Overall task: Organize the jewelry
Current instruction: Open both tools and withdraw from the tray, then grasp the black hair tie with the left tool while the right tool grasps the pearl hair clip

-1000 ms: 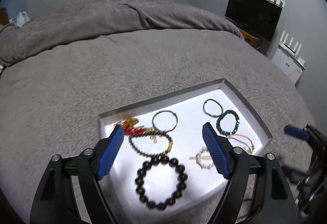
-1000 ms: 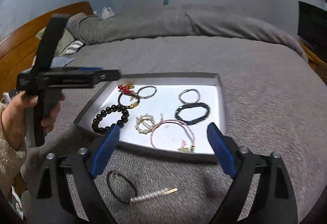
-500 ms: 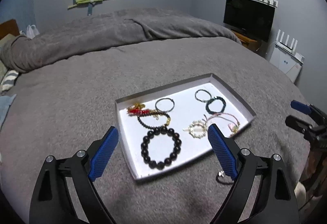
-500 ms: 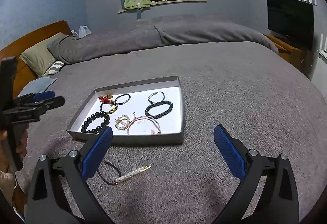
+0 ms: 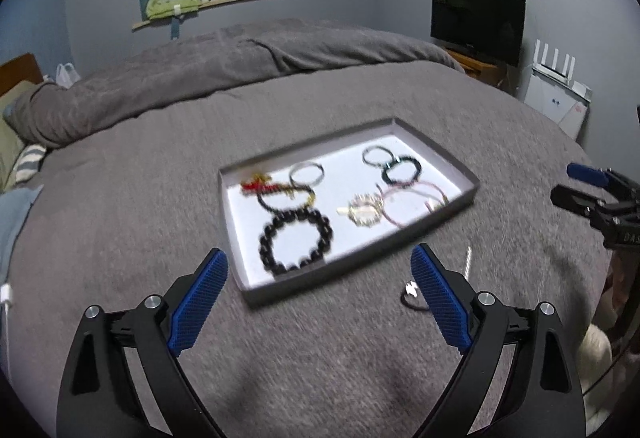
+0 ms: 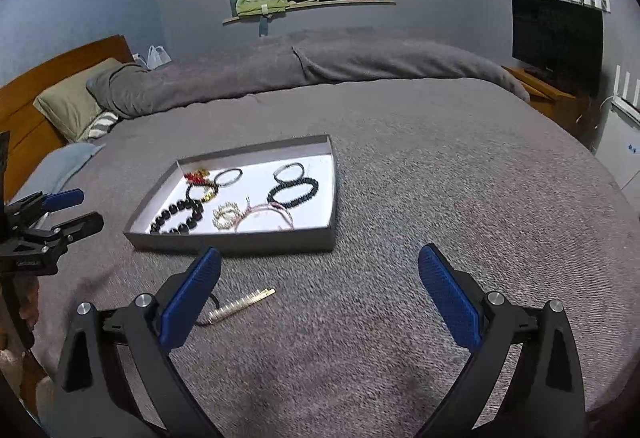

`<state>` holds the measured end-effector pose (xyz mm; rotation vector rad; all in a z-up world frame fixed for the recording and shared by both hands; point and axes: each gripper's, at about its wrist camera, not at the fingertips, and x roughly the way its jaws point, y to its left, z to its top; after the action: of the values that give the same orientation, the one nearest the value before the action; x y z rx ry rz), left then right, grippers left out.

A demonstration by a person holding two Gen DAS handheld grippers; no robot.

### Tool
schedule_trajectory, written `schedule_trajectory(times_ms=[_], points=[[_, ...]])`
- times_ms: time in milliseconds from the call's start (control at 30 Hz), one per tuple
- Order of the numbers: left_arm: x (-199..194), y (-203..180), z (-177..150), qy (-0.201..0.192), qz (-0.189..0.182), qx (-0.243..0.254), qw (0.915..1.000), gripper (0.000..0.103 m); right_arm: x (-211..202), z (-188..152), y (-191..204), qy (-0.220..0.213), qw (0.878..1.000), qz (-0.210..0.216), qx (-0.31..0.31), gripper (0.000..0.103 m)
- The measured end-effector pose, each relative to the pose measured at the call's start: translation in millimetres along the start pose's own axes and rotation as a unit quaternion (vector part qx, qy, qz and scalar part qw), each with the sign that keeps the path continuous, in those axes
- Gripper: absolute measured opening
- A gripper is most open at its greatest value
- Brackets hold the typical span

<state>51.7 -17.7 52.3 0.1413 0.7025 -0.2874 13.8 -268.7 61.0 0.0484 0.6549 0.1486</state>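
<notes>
Grey bedspread [image 6: 420, 166] carries a shallow tray [image 6: 240, 240] holding the bracelets [image 6: 294, 191], while a hair clip [image 6: 240, 304] lies outside it near the right gripper [image 6: 318, 296], probably next to sort; left gripper [image 5: 318, 296] likewise gapes empty.

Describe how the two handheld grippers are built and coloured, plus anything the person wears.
The left gripper and right gripper match: black angular plastic frames, silver screw heads at the pivots, and ribbed blue pads on the fingers. The right gripper's body carries small white lettering, too blurred to read. A fuzzy cream sleeve shows beside it.
</notes>
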Motion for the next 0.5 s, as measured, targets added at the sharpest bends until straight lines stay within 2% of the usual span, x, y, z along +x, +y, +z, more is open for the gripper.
schedule_trajectory(times_ms=[100,267,500], points=[[5.8,-13.0,-17.8,0.007,0.009,0.007,0.9999,0.093,2.7,-9.0,-1.3,0.009,1.000,0.002,-0.007,0.098],[24.0,-34.4,-40.6,0.031,0.000,0.000,0.9995,0.093,10.5,-20.6,-5.6,0.024,1.000,0.007,-0.007,0.098],[47.4,-50.6,-39.9,0.045,-0.007,0.001,0.9990,0.089,17.7,-28.8,-11.7,0.034,0.999,0.018,0.003,0.098]])
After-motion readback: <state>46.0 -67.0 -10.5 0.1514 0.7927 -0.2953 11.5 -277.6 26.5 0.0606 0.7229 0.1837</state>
